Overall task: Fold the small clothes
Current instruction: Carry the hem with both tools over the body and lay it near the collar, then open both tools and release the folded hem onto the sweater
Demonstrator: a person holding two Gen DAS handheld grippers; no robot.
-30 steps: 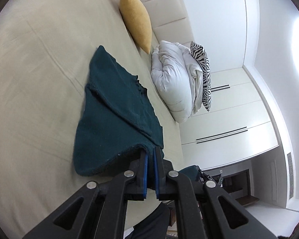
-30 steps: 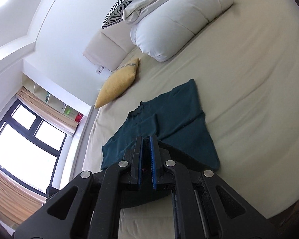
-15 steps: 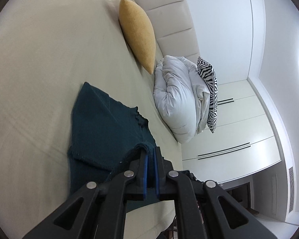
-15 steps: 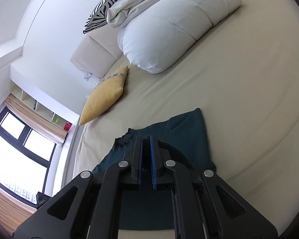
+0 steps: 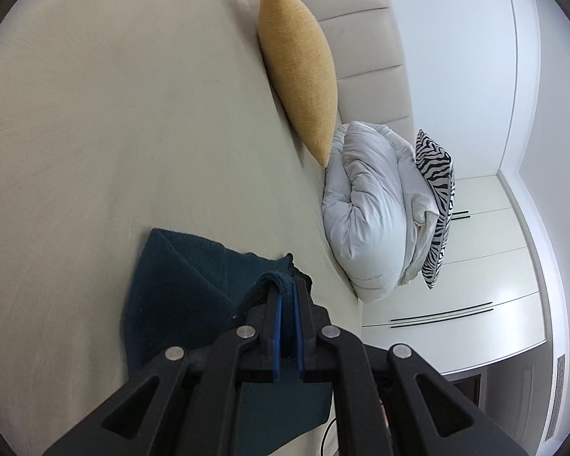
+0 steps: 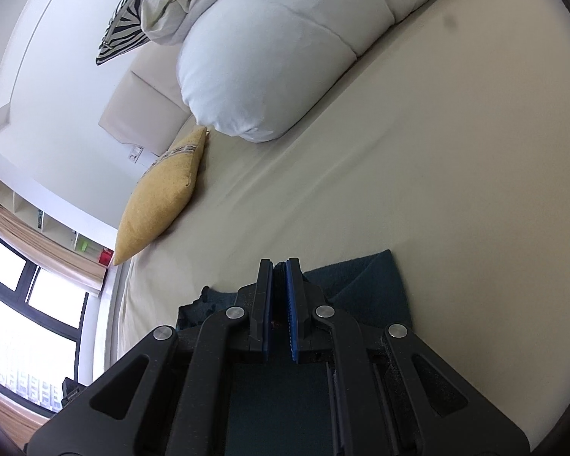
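Observation:
A dark teal knit garment [image 5: 178, 304] lies on the beige bed sheet [image 5: 114, 133], partly doubled over itself. My left gripper [image 5: 285, 285] is shut on a thick fold of its hem, which bulges between the blue pads. In the right wrist view the same teal garment [image 6: 372, 288] shows under and beside the black fingers. My right gripper [image 6: 279, 266] is shut on another edge of it, a thin dark strip pinched between the pads. Most of the cloth beneath both grippers is hidden.
A mustard cushion [image 5: 300, 72] leans on the padded headboard [image 5: 364, 76]. Beside it sits a rolled white duvet [image 5: 368, 212] with a zebra-striped pillow [image 5: 437, 197]. White wardrobe doors [image 5: 467, 277] stand past the bed. The right wrist view shows a window [image 6: 30, 292].
Both grippers have carried the held edge forward over the garment toward the headboard. The visible flat part of the cloth has shrunk as it doubled over, and cushion and duvet loom larger.

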